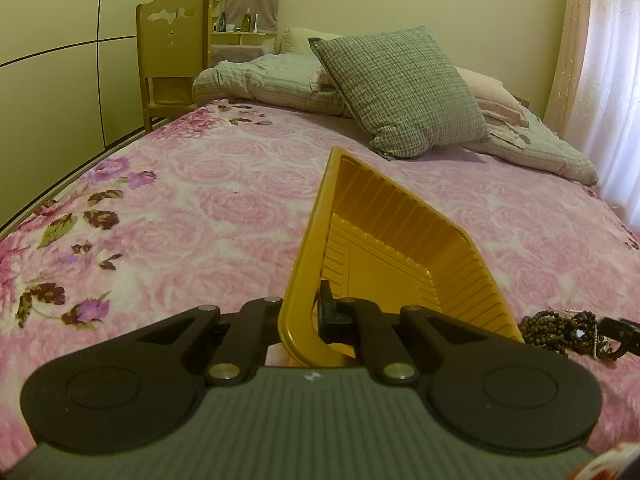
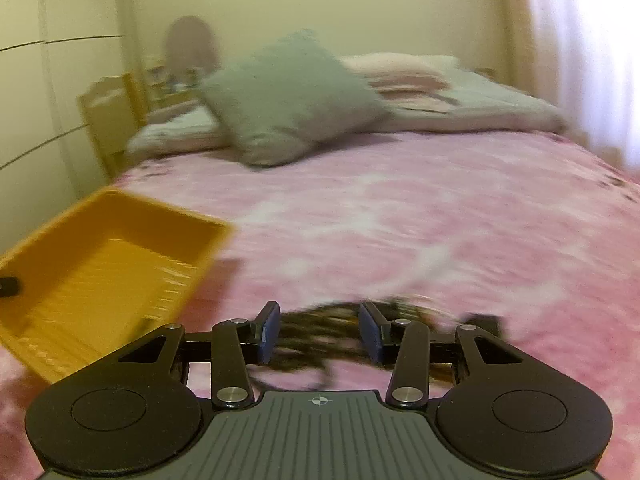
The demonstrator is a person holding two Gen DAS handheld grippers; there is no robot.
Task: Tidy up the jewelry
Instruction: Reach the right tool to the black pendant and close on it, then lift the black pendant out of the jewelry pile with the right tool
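A yellow ribbed plastic tray [image 1: 400, 256] is tilted up off the pink floral bedspread. My left gripper [image 1: 308, 316] is shut on its near rim. The tray also shows at the left of the blurred right wrist view [image 2: 112, 264], with a left fingertip [image 2: 10, 285] on its edge. A pile of dark brown beaded jewelry [image 1: 560, 330] lies on the bed to the right of the tray. In the right wrist view the jewelry [image 2: 320, 334] lies between the blue pads [image 2: 269, 330] of my right gripper [image 2: 318, 332], which is open around it.
The pink floral bedspread [image 1: 200, 200] covers the bed. A grey checked cushion [image 1: 404, 88], folded blankets [image 1: 264, 84] and pillows sit at the head. A wooden chair [image 1: 172, 56] stands at the far left, a curtain [image 1: 608, 60] at the right.
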